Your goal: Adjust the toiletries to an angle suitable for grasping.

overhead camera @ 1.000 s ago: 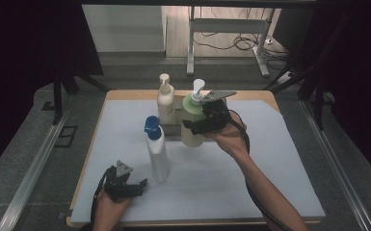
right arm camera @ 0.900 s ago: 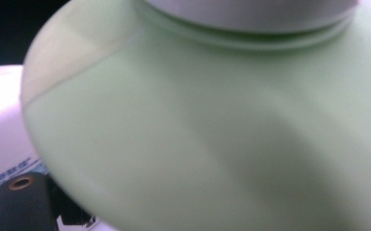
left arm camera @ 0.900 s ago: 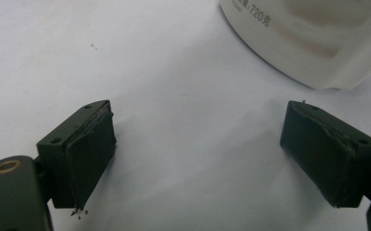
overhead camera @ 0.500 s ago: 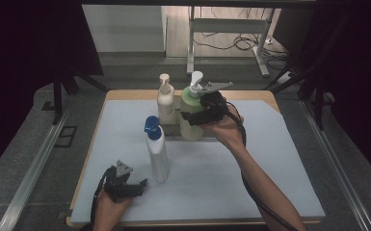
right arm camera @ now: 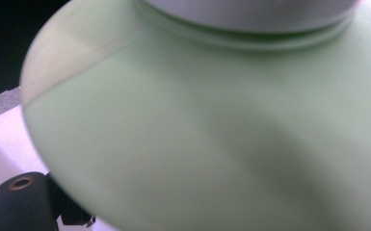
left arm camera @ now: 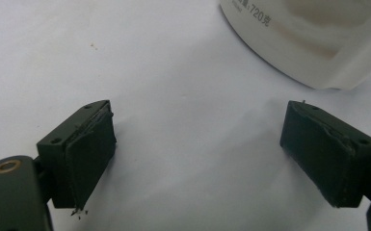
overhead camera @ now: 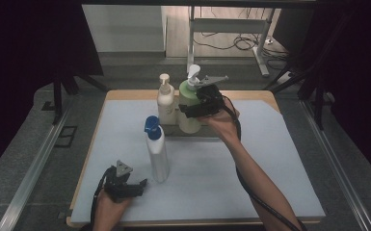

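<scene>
Gripping looks underway at the back of the bench: right gripper sits against the shoulder of the green pump bottle, which stands upright on a dark tray just beside a cream pump bottle. Right gripper view has the green shoulder right up against the camera, 1 finger peeking from under it at lower left; the other is hidden, so cannot tell if the fingers are pinching the bottle or only flanking it. Left gripper rests low at the front of the bench, fingers spread wide with nothing between them; a white bottle with a blue cap stands just beyond and right of them. Handling judgement: green bottle is rigid plastic, smooth and curved, probably slippery, likely heavy if full, top-heavy with the pump. Best hold is on the straight body below the shoulder, or the neck under the pump collar, not the sloped shoulder where fingers could slide off.
</scene>
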The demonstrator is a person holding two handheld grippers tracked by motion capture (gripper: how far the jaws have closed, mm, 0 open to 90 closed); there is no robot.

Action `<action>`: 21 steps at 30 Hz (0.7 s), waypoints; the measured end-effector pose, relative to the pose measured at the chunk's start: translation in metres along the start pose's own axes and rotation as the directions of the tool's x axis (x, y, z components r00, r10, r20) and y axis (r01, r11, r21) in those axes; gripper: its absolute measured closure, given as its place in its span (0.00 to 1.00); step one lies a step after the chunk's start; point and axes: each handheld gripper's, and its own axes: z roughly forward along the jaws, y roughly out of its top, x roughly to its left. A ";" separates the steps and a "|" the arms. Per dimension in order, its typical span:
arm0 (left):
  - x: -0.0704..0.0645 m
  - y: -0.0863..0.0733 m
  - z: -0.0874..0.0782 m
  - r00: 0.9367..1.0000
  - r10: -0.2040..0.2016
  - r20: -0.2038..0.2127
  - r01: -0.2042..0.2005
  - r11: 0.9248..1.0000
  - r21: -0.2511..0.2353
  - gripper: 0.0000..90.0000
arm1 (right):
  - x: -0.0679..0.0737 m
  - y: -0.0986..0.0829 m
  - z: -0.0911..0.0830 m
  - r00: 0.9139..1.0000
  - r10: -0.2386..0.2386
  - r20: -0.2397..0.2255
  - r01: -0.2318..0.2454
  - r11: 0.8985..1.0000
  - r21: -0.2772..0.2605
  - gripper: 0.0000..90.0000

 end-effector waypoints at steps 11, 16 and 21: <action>0.000 0.000 0.000 1.000 0.000 0.000 0.000 1.000 -0.001 0.14 | -0.008 0.007 0.013 0.999 0.020 0.029 -0.020 1.000 -0.001 0.14; 0.000 0.000 0.000 1.000 -0.001 0.000 0.001 1.000 -0.002 0.14 | -0.011 0.010 0.018 0.999 0.025 0.046 -0.025 1.000 -0.002 0.14; 0.000 0.000 0.000 1.000 0.000 0.000 0.000 1.000 0.000 0.14 | -0.014 0.011 0.024 0.998 0.027 0.058 -0.027 1.000 -0.004 0.14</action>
